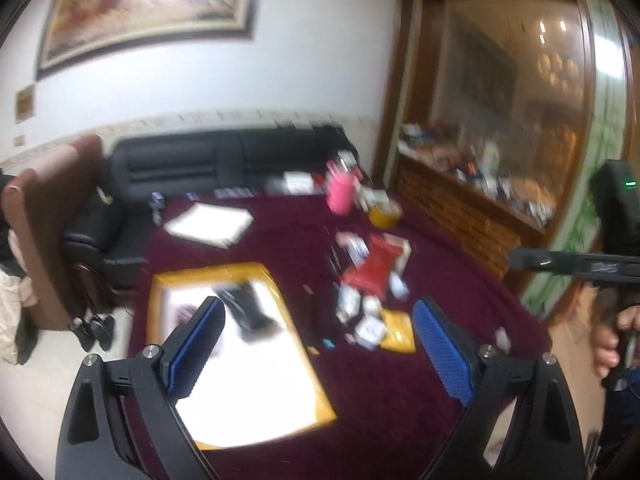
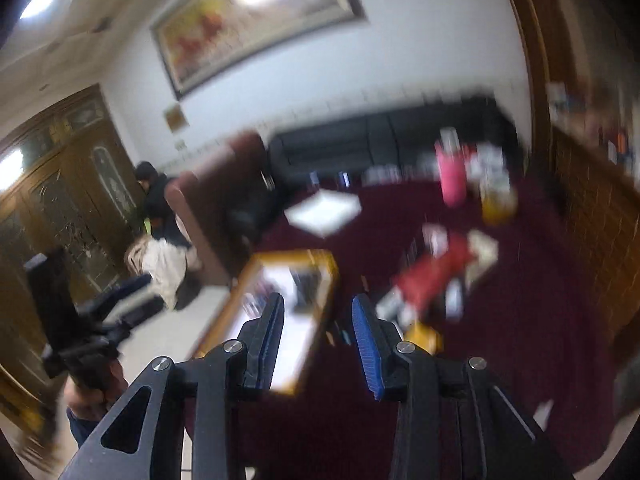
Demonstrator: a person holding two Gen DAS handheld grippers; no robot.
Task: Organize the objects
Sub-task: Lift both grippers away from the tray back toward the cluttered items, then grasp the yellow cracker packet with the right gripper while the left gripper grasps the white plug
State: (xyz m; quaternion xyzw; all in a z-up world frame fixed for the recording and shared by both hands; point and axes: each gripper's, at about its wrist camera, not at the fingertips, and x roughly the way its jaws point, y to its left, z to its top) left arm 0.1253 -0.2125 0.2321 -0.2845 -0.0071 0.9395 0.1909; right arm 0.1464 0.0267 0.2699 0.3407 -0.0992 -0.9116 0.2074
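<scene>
A yellow-rimmed tray (image 1: 160,280) lies on the dark red table (image 1: 400,380), with a black object (image 1: 248,308) in it. A pile of small items with a red packet (image 1: 372,272) lies to its right. My left gripper (image 1: 316,344) is open and empty, held above the table's near edge. My right gripper (image 2: 318,340) is open with a narrower gap and empty, above the tray's right rim (image 2: 328,276). The pile (image 2: 432,276) shows to its right. Both views are blurred.
A pink bottle (image 1: 340,192), a yellow tub (image 1: 384,212) and white papers (image 1: 208,224) sit farther back. A black sofa (image 1: 224,160) and a brown chair (image 1: 44,232) stand behind and left. A wooden cabinet (image 1: 460,208) is at the right. A person (image 2: 156,200) stands far left.
</scene>
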